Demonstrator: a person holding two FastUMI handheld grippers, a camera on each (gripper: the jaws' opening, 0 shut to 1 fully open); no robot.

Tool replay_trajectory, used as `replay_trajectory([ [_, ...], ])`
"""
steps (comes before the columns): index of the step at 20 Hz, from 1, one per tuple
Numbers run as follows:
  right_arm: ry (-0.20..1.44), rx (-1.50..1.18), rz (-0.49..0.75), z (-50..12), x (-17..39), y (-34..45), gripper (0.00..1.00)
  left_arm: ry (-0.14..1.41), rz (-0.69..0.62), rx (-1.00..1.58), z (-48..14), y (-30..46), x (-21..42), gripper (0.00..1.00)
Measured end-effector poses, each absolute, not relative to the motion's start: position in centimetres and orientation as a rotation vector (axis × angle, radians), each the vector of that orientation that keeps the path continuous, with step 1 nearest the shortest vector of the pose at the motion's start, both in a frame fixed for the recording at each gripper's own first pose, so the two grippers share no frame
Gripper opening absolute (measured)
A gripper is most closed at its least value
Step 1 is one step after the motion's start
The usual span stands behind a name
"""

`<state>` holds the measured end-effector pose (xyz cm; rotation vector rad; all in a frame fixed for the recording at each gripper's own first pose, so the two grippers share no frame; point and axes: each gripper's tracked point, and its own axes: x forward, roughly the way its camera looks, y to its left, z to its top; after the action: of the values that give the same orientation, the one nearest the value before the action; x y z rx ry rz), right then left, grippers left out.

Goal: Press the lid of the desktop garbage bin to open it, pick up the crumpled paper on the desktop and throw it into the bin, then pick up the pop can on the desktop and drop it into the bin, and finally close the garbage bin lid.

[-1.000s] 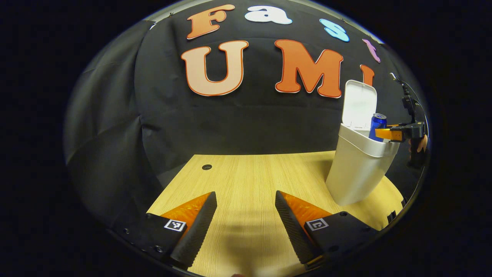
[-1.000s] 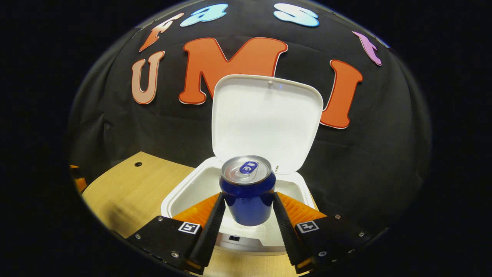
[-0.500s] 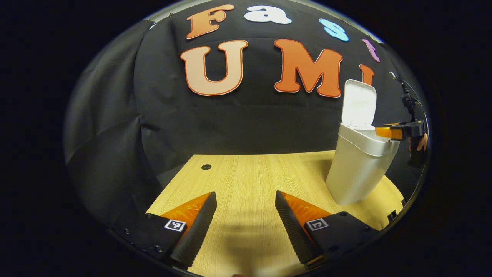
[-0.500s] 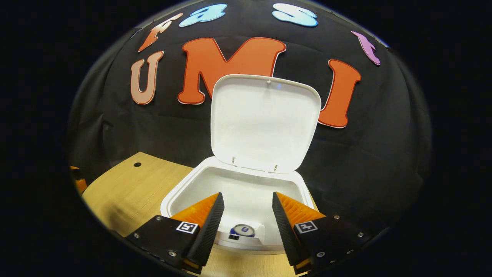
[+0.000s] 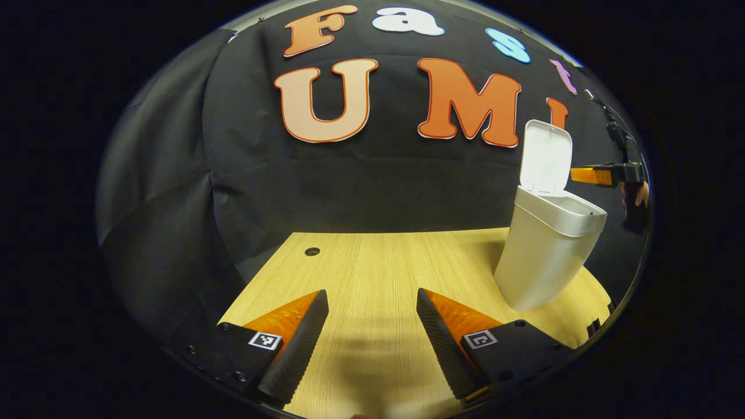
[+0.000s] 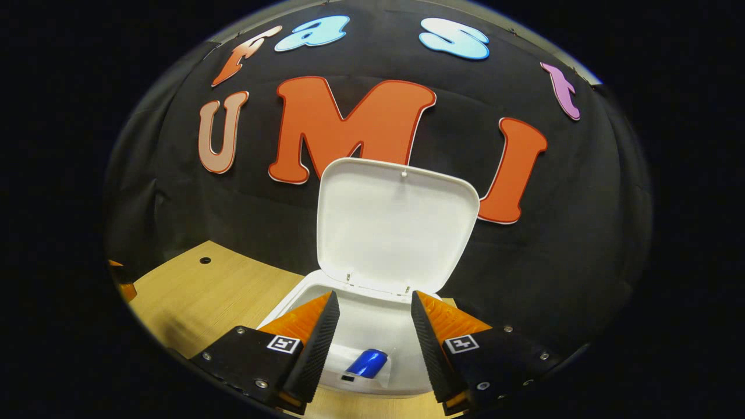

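Bin: smooth white plastic, tapering toward its base, standing on the right of the table, pale wood with fine grain and a small round hole at the far left.
Lid: rounded rectangle, hinged at the far rim, standing upright and open.
Can: glossy blue metal cylinder, lying on its side down in the bin, long axis slanting from near-left to far-right.
Right gripper: above the bin's mouth, ribbed fingers apart, holding nothing.
Left gripper: low over the table's near edge, fingers spread, empty.
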<state>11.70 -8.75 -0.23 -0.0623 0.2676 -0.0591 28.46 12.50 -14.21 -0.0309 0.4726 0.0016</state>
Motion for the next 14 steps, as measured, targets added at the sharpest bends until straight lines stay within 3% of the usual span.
replay_trajectory([
  [14, 0.220, -0.086, -0.054, 9.4, 14.4, -10.4, 0.75, 0.485, 0.000, -0.069, -15.5, 12.8, 28.6, 0.98],
])
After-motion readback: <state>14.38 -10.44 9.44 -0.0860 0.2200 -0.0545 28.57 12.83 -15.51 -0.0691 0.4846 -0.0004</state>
